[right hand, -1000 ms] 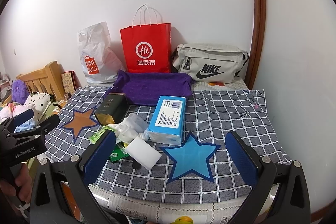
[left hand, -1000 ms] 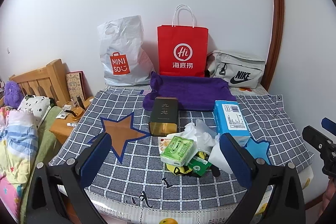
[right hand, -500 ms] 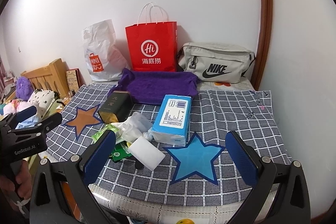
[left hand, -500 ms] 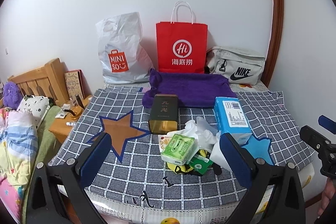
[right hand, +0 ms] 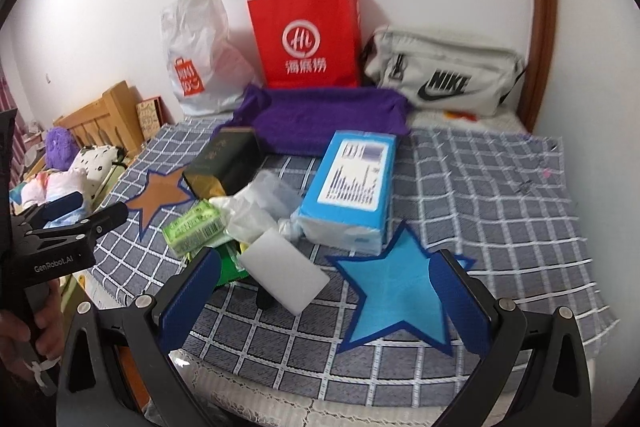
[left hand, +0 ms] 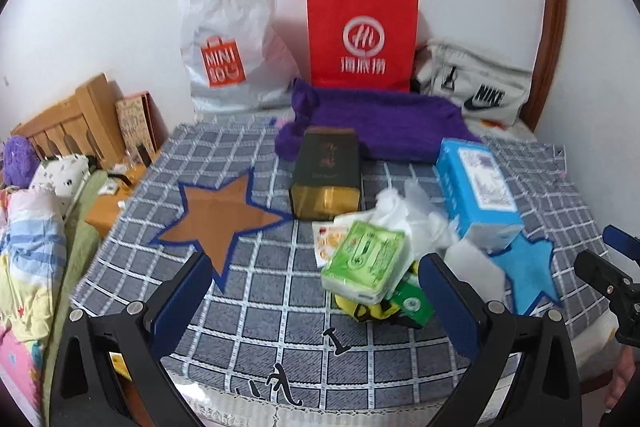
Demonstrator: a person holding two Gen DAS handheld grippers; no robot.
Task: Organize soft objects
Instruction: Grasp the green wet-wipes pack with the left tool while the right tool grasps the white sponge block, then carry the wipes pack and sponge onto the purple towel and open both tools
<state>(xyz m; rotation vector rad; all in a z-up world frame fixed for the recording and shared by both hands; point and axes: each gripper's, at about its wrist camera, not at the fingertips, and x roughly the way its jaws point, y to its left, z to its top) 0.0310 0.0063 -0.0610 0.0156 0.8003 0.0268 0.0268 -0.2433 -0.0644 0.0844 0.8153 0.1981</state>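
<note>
my left gripper (left hand: 312, 291) and right gripper (right hand: 324, 291) both hang spread wide with nothing between the fingers, low in their frames over the checked cloth (right hand: 500, 187). the soft things sit mid-frame in a heap: green tissue pack (left hand: 366, 257), blue tissue pack (right hand: 352, 187), white sponge (right hand: 282, 273), crumpled plastic bag (right hand: 260, 205).

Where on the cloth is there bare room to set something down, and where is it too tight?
Free: the brown star, left of the dark tin; the blue star and the checked cloth right of the blue tissue pack. Crowded: the pile between tin and blue pack, around the green tissue pack and the white sponge.
</note>
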